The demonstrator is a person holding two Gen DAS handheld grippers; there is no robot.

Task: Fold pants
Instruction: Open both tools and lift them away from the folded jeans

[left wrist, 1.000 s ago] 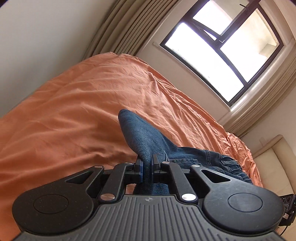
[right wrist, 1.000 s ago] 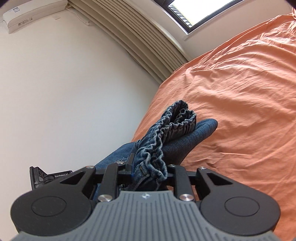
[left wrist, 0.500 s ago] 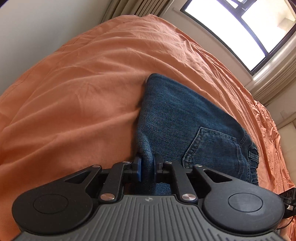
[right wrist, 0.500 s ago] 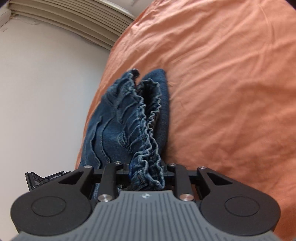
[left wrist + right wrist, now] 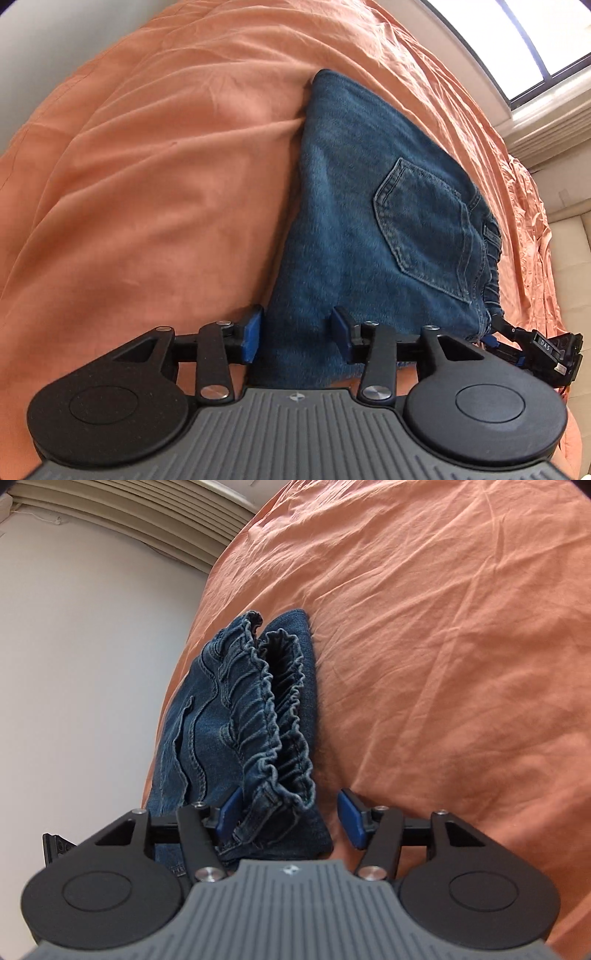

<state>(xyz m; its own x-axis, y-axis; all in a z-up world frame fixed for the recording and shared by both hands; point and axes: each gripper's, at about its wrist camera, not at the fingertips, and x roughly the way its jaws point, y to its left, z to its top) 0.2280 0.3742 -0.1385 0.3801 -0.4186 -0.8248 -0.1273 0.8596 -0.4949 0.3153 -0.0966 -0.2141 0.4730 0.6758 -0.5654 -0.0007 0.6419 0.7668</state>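
Folded blue denim pants [image 5: 369,229] lie flat on the orange bed sheet [image 5: 147,166], back pocket facing up. My left gripper [image 5: 297,338] sits at their near edge; its jaws are opening, the denim lies between the blue pads and the pads stand clear of it. In the right wrist view the gathered elastic waistband [image 5: 269,716] of the pants runs away from me. My right gripper [image 5: 286,818] is opening too; the waistband's near end lies between its pads, close to the left pad, with a gap to the right pad. The right gripper's tip [image 5: 532,347] shows at the pants' right corner in the left wrist view.
The orange sheet [image 5: 443,646] covers the bed all around the pants. A pale wall [image 5: 74,664] and pleated curtains [image 5: 129,513] stand beyond the bed's left edge. A window [image 5: 535,44] is at the far right, with a cream upholstered piece [image 5: 572,266] beside the bed.
Both grippers came down with the pants, which went from hanging to lying flat on the sheet. Both pairs of jaws, shut on the denim before, have spread apart and let go.
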